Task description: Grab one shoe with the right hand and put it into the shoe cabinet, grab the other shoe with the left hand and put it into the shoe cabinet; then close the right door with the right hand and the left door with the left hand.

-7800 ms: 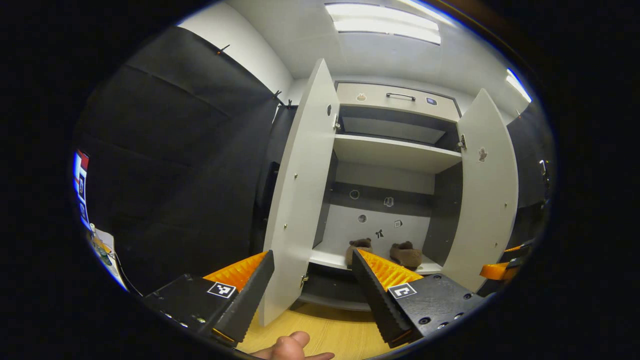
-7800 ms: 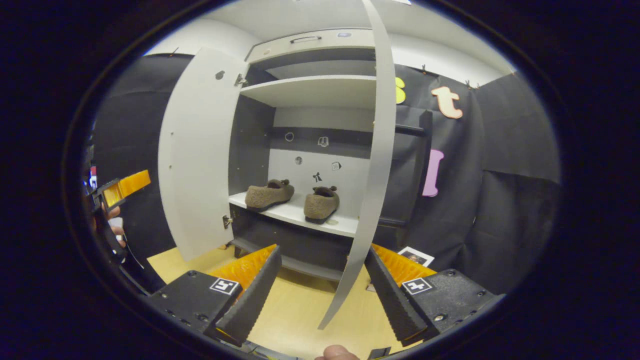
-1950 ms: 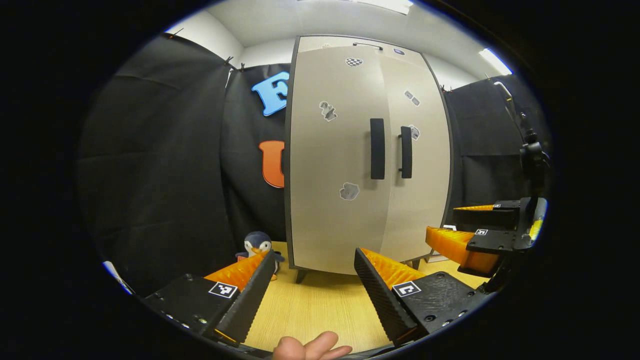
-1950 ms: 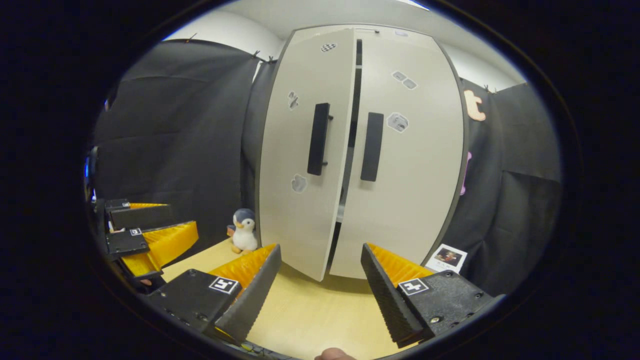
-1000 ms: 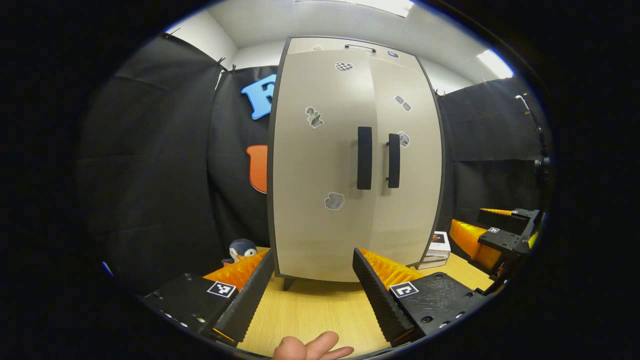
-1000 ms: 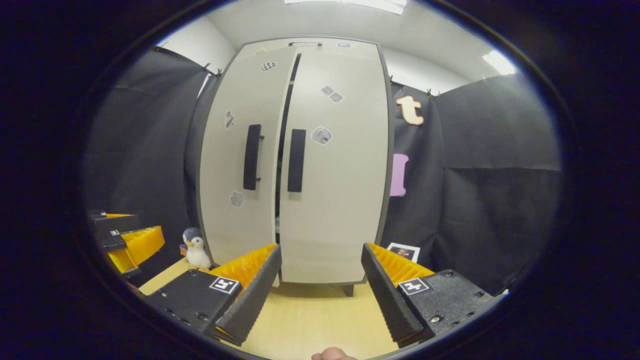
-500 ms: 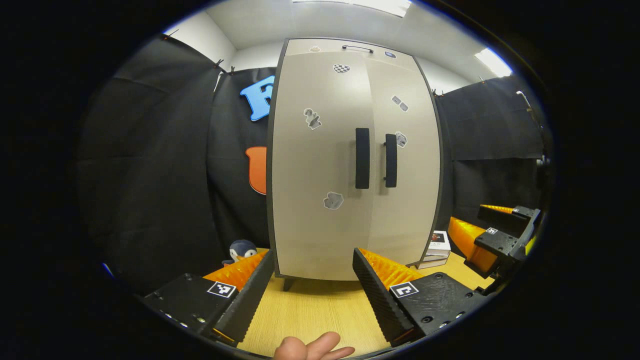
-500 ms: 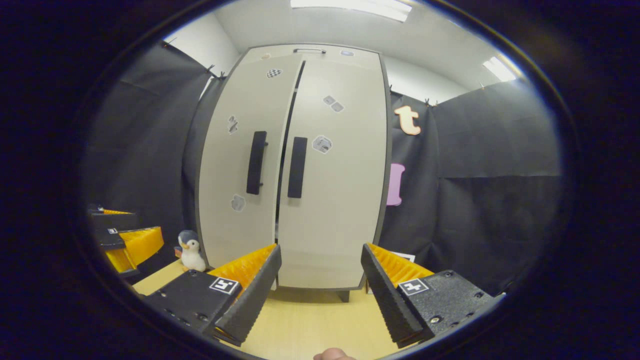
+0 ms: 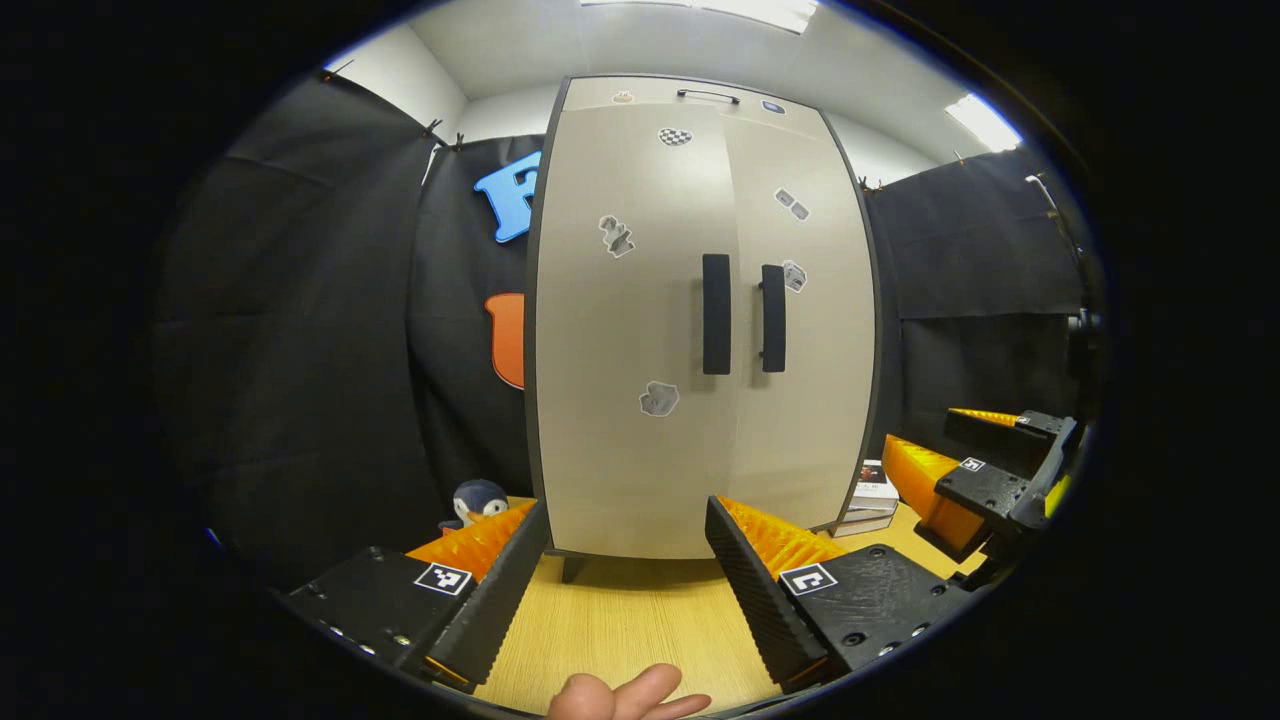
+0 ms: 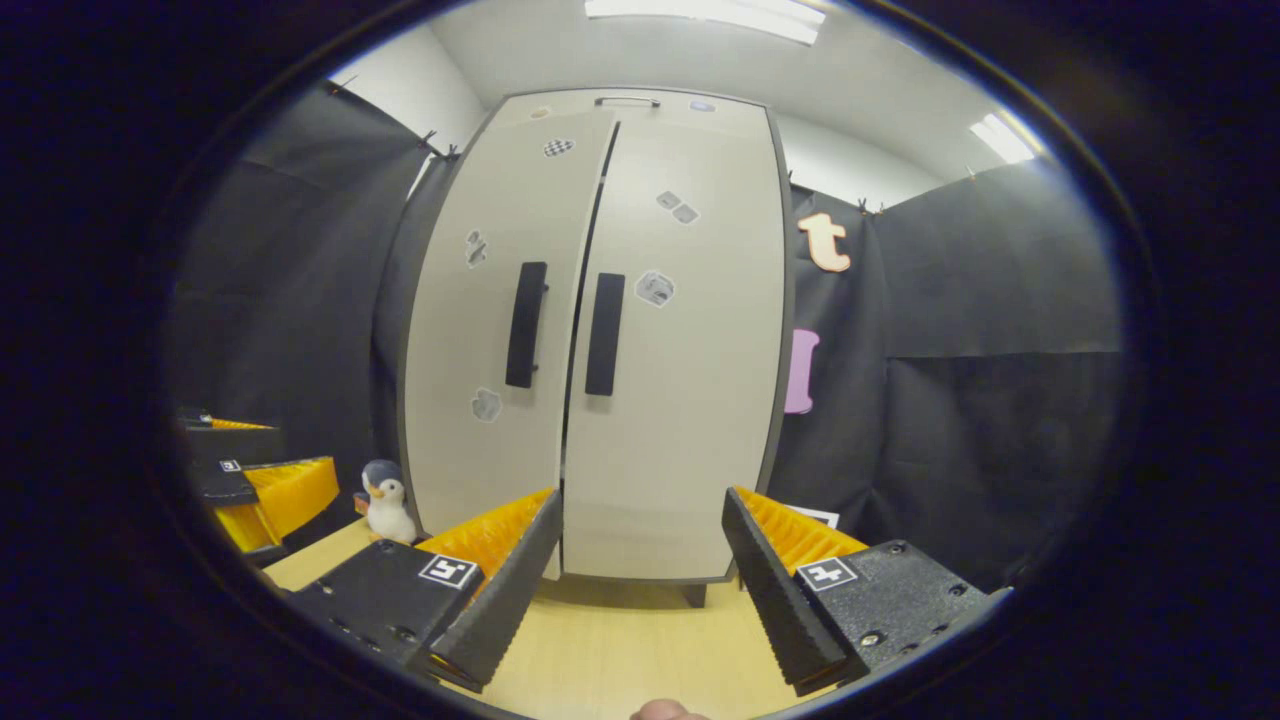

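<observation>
Small plush penguin (image 9: 478, 500), dark blue and white, on pale wooden floor (image 9: 640, 630) at far left, just beside cabinet's left corner. Tall beige two-door shoe cabinet (image 9: 640, 480) centre, well apart from both grippers. Left door (image 10: 490, 330) sits slightly proud in right gripper view, narrow dark gap at seam; right door (image 10: 680, 400) flush. Two black vertical bar handles (image 9: 716, 313) side by side. Shoes not visible, doors covering interior. Left gripper (image 9: 627, 530) low in foreground, jaws apart, empty. Right gripper (image 10: 642, 525) likewise spread, empty. Stacked books (image 9: 872, 495) at right, by cabinet foot.
</observation>
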`<state>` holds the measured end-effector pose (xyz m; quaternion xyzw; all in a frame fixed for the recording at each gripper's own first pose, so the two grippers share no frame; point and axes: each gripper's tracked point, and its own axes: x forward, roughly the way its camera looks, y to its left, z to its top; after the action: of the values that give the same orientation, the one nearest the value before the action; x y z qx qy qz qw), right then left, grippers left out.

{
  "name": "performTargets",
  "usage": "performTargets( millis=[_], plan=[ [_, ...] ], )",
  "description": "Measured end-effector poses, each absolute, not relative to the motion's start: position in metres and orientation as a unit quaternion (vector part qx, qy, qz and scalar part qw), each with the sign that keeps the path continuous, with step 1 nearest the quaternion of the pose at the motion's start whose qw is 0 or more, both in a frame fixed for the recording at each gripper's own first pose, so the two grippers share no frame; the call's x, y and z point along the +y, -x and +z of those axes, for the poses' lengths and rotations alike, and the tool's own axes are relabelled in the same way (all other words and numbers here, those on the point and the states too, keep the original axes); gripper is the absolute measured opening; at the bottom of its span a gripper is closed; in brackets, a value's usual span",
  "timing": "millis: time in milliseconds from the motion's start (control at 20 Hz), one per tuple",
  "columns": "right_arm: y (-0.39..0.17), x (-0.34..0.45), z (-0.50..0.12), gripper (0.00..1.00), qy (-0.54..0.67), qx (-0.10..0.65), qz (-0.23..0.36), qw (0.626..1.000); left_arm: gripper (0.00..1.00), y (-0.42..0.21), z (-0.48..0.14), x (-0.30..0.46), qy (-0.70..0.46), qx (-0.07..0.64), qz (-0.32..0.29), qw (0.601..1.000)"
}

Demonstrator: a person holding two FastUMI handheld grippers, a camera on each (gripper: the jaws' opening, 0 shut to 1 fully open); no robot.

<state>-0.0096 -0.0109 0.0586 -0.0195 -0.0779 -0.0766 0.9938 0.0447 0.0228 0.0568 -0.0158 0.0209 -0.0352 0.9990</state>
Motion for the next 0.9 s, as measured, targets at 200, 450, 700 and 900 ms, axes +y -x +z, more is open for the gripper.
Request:
performTargets(
  millis=[200,450,700,900],
  plan=[
    [0.007,-0.014,0.058,1.00,0.015,-0.075,-0.079,0.994,0.96,-0.044,0.055,0.021,0.013,0.022,-0.035,0.999],
    [0.008,-0.020,0.056,1.00,0.013,-0.070,-0.081,0.994,0.96,-0.043,0.056,0.019,0.014,0.022,-0.037,0.999],
    [0.009,-0.022,0.057,1.00,0.012,-0.071,-0.079,0.994,0.95,-0.043,0.057,0.018,0.012,0.016,-0.033,0.999],
    [0.011,-0.023,0.060,1.00,0.012,-0.076,-0.076,0.994,0.96,-0.044,0.059,0.016,0.024,0.013,-0.035,0.999]
  ],
)
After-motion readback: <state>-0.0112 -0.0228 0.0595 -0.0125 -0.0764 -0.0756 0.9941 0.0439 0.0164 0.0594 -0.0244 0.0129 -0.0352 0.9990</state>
